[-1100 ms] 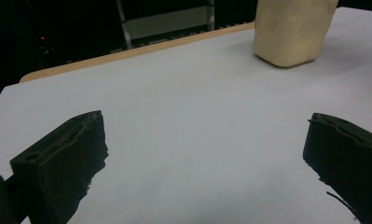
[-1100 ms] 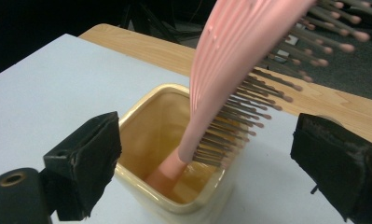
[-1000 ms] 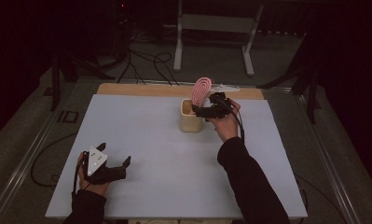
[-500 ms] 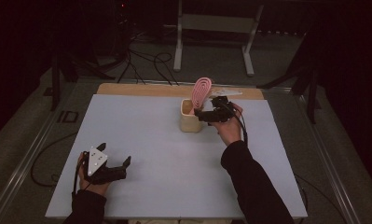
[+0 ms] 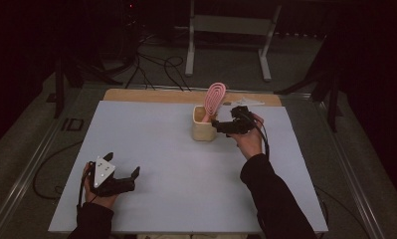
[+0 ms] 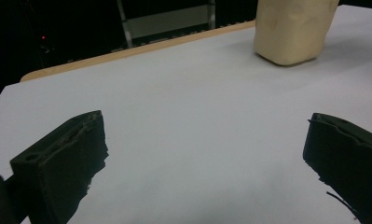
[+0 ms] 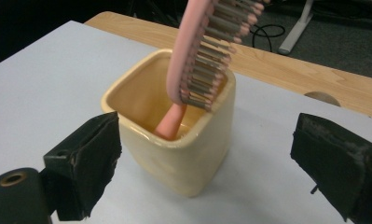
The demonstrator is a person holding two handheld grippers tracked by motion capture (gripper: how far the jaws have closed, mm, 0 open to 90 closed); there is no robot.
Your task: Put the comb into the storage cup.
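**me:** Pink hairbrush [image 5: 214, 99] is standing handle-down in the cream cup [image 5: 204, 128], head sticking up out of the top and tilted a bit. From the high view the cup sits toward the far middle of the white table [image 5: 186, 164], near the wooden strip [image 5: 151, 95] along the back edge. My right gripper [image 5: 225, 126] is just beside the cup on its right, pointing at it. My left gripper [image 5: 129, 180] is way down at the near left corner, well apart from everything.

**other guy:** What's the left gripper view giving you?

**me:** Both black jaws spread wide over bare white table, nothing between them. The cup [image 6: 293, 29] is far off at the top right.

**other guy:** And the right one?

**me:** Right gripper view has the cup [image 7: 174, 154] dead centre, close up. Jaws are wide apart, one on each side of it, not touching it as far as I can tell. The brush [image 7: 200, 56] leans against the cup's far rim, bristles facing right, handle end down inside.
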